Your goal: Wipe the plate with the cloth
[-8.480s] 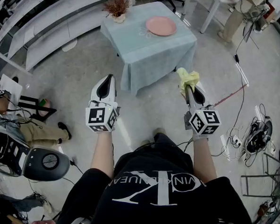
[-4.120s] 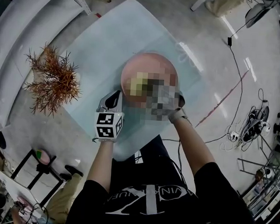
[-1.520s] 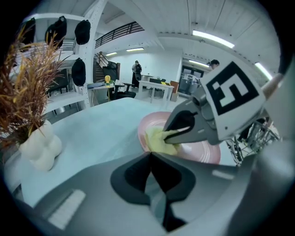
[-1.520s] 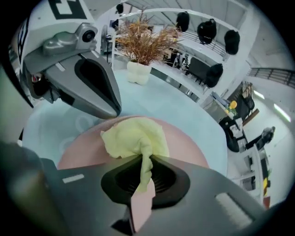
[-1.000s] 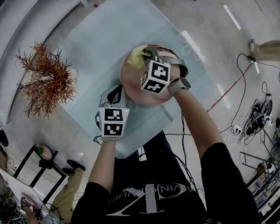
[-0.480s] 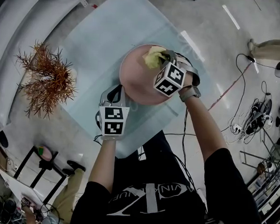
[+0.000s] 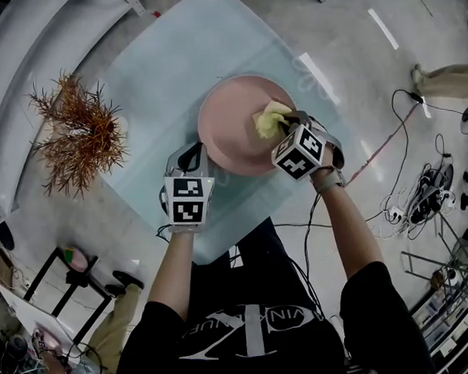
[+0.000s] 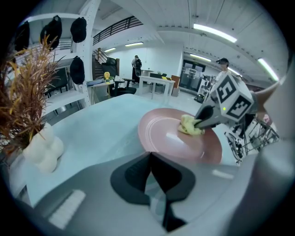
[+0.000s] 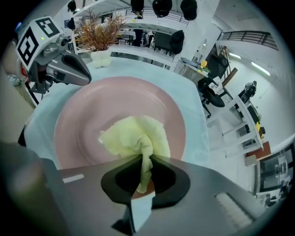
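Open hall floor strewn with cables (image 7: 397,113) surrounds a small worktop (image 7: 162,67) under a pale blue cover. A dried plant (image 7: 79,133) stands at its left. The pink plate (image 7: 225,134) sits towards its right side. The left claw (image 7: 190,152) is pressed together, empty, just beside the plate's near-left rim. The right claw (image 7: 285,126) pinches the yellow cloth (image 7: 268,119) down on the plate's right half. Judged risk: nothing clamps the plate, so a hard stroke could slide it; the thin twist of cloth could pull free.
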Action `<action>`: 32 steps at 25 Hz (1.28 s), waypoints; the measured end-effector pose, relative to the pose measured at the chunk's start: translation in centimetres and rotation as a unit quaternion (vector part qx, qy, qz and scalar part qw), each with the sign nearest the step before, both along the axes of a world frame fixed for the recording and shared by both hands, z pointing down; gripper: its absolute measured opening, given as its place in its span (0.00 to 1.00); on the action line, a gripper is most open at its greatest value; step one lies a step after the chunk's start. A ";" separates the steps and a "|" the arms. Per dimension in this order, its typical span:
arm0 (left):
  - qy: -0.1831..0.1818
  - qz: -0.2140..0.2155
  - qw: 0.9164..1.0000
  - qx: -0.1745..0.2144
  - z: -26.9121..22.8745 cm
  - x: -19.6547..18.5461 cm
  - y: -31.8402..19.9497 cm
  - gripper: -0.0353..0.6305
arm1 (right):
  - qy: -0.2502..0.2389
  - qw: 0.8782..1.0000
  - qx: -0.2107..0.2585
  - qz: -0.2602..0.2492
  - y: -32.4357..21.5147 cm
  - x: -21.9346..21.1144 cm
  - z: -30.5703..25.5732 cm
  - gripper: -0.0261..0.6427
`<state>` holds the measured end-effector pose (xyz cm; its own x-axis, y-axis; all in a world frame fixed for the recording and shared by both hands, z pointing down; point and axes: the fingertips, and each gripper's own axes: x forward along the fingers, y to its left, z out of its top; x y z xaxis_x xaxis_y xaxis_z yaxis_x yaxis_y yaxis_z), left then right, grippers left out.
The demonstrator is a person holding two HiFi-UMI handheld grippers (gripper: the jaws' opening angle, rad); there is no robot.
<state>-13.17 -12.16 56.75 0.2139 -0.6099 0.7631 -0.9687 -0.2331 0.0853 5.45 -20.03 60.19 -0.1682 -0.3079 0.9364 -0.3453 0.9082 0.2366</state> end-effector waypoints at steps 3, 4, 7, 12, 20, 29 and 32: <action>0.008 -0.007 1.000 -0.002 0.0 0.0 0.0 0.05 | -0.015 0.999 -0.041 0.023 2.4 0.4 0.1 0.10; 0.009 -0.008 1.000 -0.002 0.0 0.0 0.0 0.05 | -0.020 0.998 -0.053 0.030 3.2 0.4 0.1 0.10; 0.011 -0.009 1.000 -0.001 0.0 0.0 0.0 0.05 | -0.029 0.996 -0.075 0.036 5.3 -0.1 0.1 0.10; 0.017 -0.011 1.000 0.002 0.0 0.0 -0.1 0.05 | -0.038 0.994 -0.101 0.025 8.4 -1.9 0.2 0.10; 0.039 -0.022 0.999 0.004 0.0 0.0 0.0 0.05 | -0.054 0.991 -0.123 -0.004 10.8 -5.8 0.1 0.10; 0.038 -0.021 0.999 0.005 0.1 -0.1 0.0 0.05 | -0.079 0.990 -0.117 -0.033 10.5 -9.2 0.2 0.10; 0.037 -0.021 0.999 0.006 0.0 -0.1 0.0 0.05 | -0.096 0.988 -0.114 -0.047 9.9 -10.6 0.1 0.10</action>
<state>-13.24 -12.16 56.77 0.2433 -0.6282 0.7390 -0.9689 -0.1932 0.1547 -5.11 -10.16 60.27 -0.3681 -0.0678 0.9273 -0.2757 0.9604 -0.0393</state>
